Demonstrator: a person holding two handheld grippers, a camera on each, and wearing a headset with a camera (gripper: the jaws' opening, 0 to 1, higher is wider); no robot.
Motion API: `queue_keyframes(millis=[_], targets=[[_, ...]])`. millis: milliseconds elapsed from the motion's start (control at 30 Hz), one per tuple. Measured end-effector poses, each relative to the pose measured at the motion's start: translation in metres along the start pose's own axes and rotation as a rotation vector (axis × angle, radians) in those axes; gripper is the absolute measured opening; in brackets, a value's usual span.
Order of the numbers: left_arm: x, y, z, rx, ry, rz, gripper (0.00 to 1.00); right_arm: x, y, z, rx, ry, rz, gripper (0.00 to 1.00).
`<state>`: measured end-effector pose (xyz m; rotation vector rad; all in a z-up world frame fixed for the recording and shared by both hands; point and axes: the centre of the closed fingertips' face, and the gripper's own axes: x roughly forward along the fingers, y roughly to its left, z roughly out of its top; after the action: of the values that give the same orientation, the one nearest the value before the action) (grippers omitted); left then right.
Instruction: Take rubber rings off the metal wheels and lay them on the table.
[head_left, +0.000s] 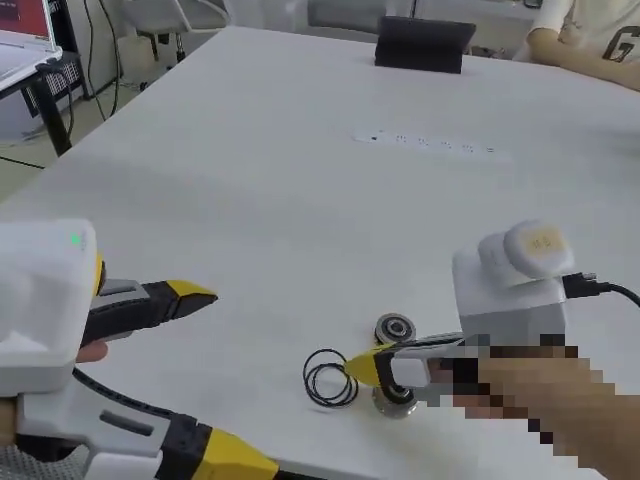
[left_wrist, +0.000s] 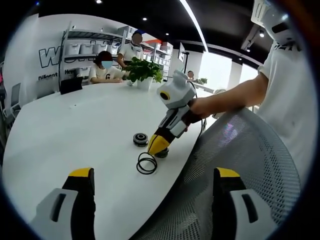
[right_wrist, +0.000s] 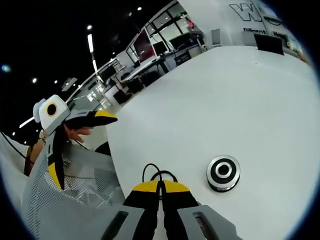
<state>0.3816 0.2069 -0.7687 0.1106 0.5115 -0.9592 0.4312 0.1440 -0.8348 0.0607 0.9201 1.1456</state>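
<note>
White table (head_left: 300, 200), two metal wheels (head_left: 395, 328), two rubber rings (head_left: 330, 378), left claw (head_left: 235, 380) wide open, empty, right claw (head_left: 358, 368) closed.

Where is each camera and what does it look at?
Head view: from the person's head, down at the table, left gripper and right gripper.
Left gripper view: rides the left gripper, faces the rubber rings and metal wheel; own jaws open, plus person's arm.
Right gripper view: rides the right gripper, looks across the table; own jaws shut.
Shared: all show rings and wheel.
</note>
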Motion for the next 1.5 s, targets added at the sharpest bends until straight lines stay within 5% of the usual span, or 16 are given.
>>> queue_keyframes(millis=[1500], targets=[[0.0000,-0.0023,-0.0047,-0.029,0.021,-0.007,0.92,0.0035,-0.0043,-0.0075,-0.074,0.052,-0.055,0.00]])
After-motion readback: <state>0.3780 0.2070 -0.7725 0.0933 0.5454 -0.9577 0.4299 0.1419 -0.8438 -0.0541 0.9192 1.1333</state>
